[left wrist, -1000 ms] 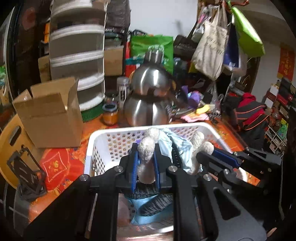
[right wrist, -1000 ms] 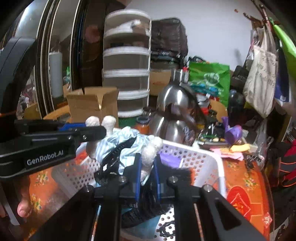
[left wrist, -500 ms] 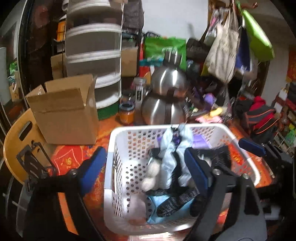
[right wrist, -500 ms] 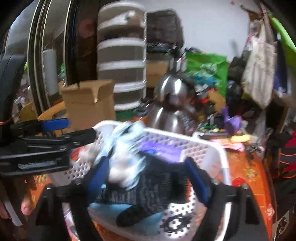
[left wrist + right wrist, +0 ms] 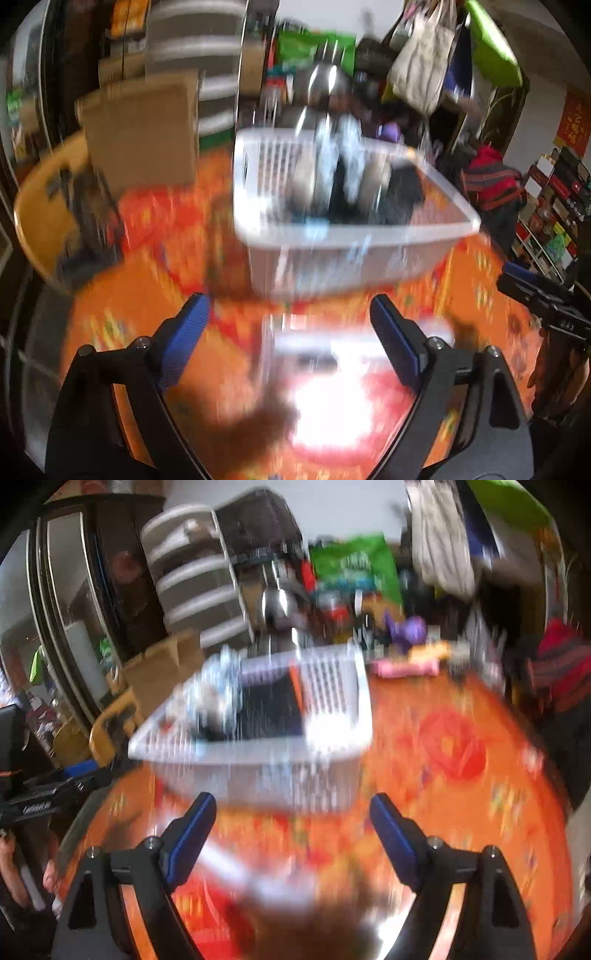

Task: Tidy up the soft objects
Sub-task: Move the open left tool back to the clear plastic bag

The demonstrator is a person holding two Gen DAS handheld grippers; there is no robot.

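Note:
A white perforated plastic basket (image 5: 354,236) stands on the orange patterned tablecloth and holds soft items: pale blue cloth and dark knit pieces (image 5: 343,177). It also shows in the right wrist view (image 5: 258,749), with the soft pile (image 5: 236,698) inside. Both views are motion-blurred. My left gripper (image 5: 290,314) is open and empty, well back from the basket's near wall. My right gripper (image 5: 293,812) is open and empty, also short of the basket.
A cardboard box (image 5: 144,129) stands left of the basket, a steel kettle (image 5: 321,92) behind it. A yellow chair back (image 5: 40,229) is at the left edge. Bags hang at the back right (image 5: 424,55). The right gripper's tip (image 5: 535,291) shows at right.
Both grippers let go of the soft items into the basket, opened wide, and pulled back and away from it. The basket now sits farther ahead in both views.

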